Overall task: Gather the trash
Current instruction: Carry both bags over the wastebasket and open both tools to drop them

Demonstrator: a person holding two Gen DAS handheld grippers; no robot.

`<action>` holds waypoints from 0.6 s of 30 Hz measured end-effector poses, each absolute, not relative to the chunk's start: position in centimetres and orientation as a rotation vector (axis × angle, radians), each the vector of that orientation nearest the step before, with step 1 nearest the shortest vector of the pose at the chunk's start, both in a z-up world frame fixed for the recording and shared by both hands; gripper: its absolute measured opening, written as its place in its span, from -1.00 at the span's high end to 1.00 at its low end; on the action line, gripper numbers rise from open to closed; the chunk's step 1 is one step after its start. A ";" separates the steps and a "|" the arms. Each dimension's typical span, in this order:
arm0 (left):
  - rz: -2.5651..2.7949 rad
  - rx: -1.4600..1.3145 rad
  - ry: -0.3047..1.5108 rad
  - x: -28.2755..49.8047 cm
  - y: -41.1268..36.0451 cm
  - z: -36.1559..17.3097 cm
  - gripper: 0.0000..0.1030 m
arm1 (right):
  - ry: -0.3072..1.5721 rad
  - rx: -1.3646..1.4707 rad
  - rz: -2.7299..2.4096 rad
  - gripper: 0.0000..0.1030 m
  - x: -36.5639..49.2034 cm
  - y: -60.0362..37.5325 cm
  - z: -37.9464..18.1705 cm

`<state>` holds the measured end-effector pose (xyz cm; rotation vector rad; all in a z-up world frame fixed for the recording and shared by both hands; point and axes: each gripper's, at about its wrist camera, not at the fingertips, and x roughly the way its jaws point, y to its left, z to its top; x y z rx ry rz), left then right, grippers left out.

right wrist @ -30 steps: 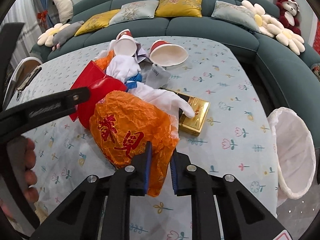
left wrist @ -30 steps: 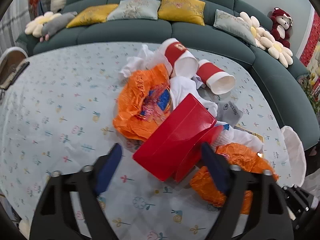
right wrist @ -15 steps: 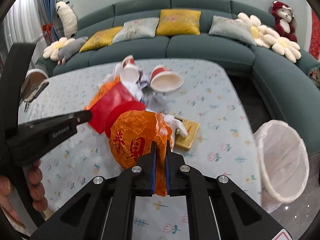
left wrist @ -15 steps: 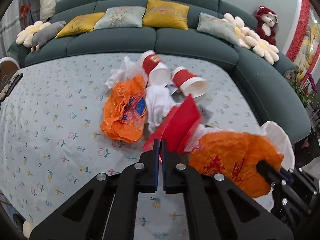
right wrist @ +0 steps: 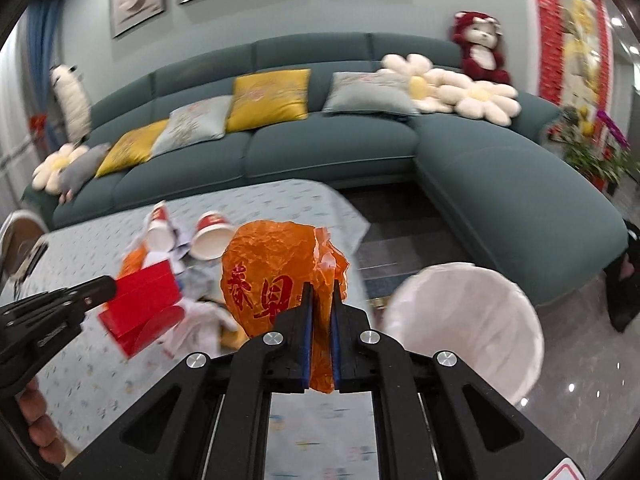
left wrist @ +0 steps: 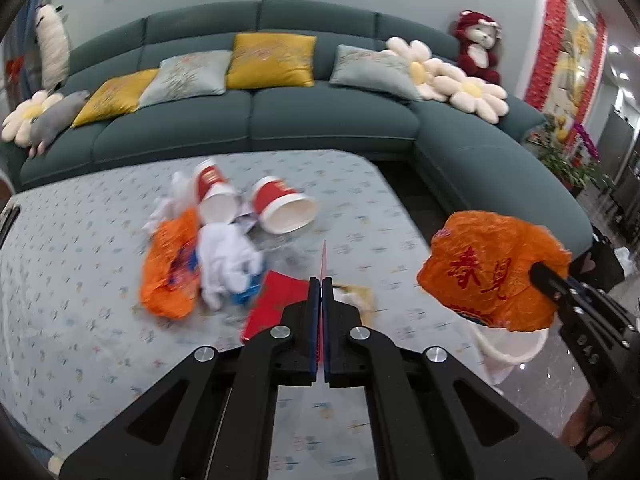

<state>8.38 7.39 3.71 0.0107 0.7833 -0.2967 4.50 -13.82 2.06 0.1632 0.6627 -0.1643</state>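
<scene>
Trash: right gripper (right wrist: 320, 312) clamps orange bag (right wrist: 280, 276); left gripper (left wrist: 321, 312) clamps red box (right wrist: 144, 300); white-lined bin (right wrist: 472, 320) nearby.

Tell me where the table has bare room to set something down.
The tablecloth is bare on the left, between the orange bag lying on it and the table's left edge, and along the sofa side behind the paper cups. The middle is crowded: cups, white wrappers, a red box.
</scene>
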 end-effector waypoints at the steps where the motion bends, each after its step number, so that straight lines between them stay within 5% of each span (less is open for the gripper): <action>1: -0.308 0.014 0.779 8.2 6.8 3.9 0.99 | 0.661 0.169 -0.179 0.87 4.4 -14.5 1.9; 18: -0.545 0.064 0.786 8.0 -5.5 4.2 0.99 | 0.671 0.279 -0.358 0.87 2.9 -24.5 -1.4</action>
